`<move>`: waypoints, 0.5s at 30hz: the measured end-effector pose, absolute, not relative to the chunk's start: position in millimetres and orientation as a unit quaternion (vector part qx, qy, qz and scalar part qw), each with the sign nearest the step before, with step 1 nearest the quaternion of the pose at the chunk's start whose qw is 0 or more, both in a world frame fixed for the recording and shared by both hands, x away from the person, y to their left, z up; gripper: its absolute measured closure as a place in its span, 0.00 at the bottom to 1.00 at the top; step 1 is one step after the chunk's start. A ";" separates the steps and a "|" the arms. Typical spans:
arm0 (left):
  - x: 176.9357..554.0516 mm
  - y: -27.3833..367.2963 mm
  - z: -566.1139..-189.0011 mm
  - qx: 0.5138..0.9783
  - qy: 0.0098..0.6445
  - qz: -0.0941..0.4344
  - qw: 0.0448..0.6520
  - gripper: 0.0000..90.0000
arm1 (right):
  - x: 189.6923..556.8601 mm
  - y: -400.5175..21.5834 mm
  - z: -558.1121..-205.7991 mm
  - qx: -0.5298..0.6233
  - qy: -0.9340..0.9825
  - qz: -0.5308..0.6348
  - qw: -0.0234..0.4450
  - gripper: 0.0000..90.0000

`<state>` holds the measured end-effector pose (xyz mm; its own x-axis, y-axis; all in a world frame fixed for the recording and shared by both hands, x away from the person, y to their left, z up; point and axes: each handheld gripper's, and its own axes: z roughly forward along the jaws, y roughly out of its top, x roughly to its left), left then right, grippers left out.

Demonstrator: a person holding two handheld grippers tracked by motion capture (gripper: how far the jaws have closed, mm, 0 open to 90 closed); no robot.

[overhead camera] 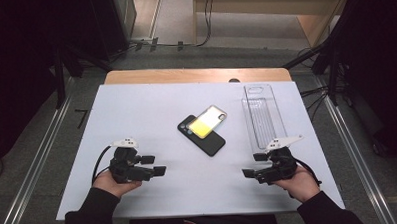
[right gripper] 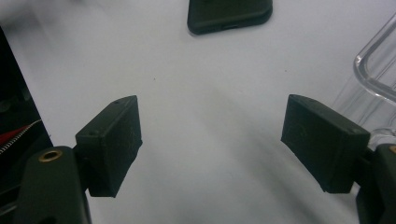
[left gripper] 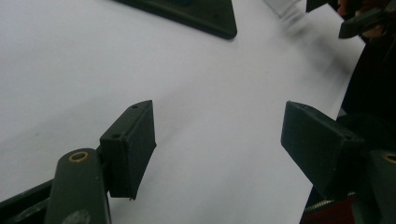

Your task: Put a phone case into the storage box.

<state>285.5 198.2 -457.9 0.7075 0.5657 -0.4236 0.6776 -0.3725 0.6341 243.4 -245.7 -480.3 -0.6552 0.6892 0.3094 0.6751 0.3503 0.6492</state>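
Note:
A black phone case (overhead camera: 213,143) lies at the middle of the white board (overhead camera: 146,109), and a phone with a yellow back in a clear cover (overhead camera: 207,121) rests slanted across its far end. My left gripper (overhead camera: 154,164) is at the near left, pointing right, open with nothing between its jaws (left gripper: 219,140). At the near right my right gripper (overhead camera: 254,165) points left, also open and empty (right gripper: 212,140). The black case's edge (left gripper: 196,14) lies ahead of the left jaws, and its near end (right gripper: 229,16) ahead of the right ones.
A long clear plastic tray (overhead camera: 261,117) lies at the right of the board, its near end just beyond my right gripper; its rim (right gripper: 378,70) is beside the right jaw. Bare wooden tabletop (overhead camera: 195,75) borders the board's far edge. Metal rails (overhead camera: 33,163) flank the table.

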 end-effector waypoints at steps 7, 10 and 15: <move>299.6 188.9 -448.3 0.823 0.377 -0.069 0.418 0.29 | 243.1 -245.5 -479.8 0.413 0.821 0.394 0.009 0.20; 303.4 183.9 -444.1 0.832 0.376 -0.060 0.404 0.29 | 242.6 -244.5 -480.0 0.412 0.821 0.394 0.008 0.20; 316.0 177.8 -437.3 0.833 0.372 -0.060 0.405 0.29 | 242.7 -243.3 -480.1 0.413 0.822 0.391 0.007 0.20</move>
